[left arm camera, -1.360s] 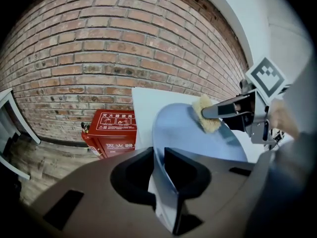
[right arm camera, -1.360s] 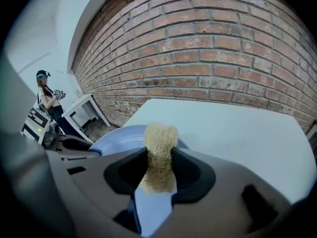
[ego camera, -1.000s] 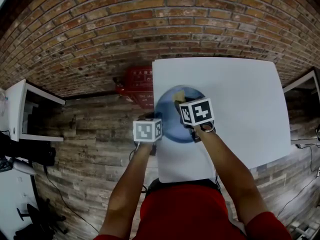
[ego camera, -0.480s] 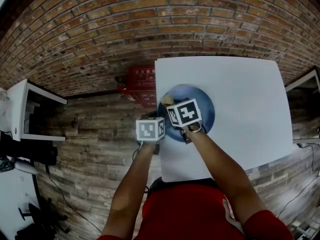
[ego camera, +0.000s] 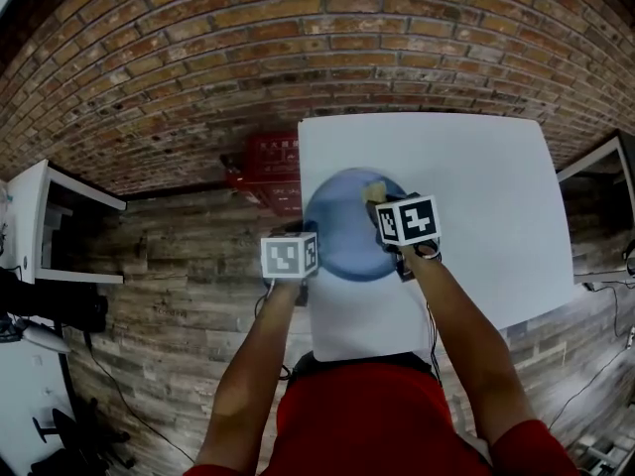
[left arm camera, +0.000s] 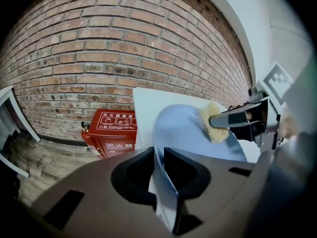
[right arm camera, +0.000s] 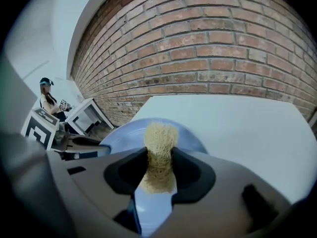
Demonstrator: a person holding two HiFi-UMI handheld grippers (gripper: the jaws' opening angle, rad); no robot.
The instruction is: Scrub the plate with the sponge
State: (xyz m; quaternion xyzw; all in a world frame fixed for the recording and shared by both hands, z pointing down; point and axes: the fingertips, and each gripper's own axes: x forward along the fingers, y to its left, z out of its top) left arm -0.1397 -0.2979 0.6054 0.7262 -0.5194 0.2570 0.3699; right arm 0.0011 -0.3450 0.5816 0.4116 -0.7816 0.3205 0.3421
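Observation:
A round blue plate (ego camera: 342, 228) is at the left edge of the white table (ego camera: 476, 186). My left gripper (left arm camera: 158, 168) is shut on the plate's near-left rim, which runs tilted between its jaws. In the head view the left gripper (ego camera: 301, 249) is at the plate's left side. My right gripper (right arm camera: 159, 168) is shut on a tan fibrous sponge (right arm camera: 159, 150) whose tip rests on the plate (right arm camera: 124, 138). In the left gripper view the sponge (left arm camera: 213, 121) touches the plate's far right part. From above, the sponge (ego camera: 374, 188) shows beyond the right gripper (ego camera: 389, 206).
A red box (ego camera: 270, 169) with printed signs stands on the wooden floor against the brick wall, just left of the table. A white desk (ego camera: 45, 221) is at the far left. A person (right arm camera: 48, 99) stands far off near it. The table's right half is bare.
The right gripper with the sponge swept left across the plate, then back to the right and slightly farther. The left gripper kept its hold on the rim, barely moving.

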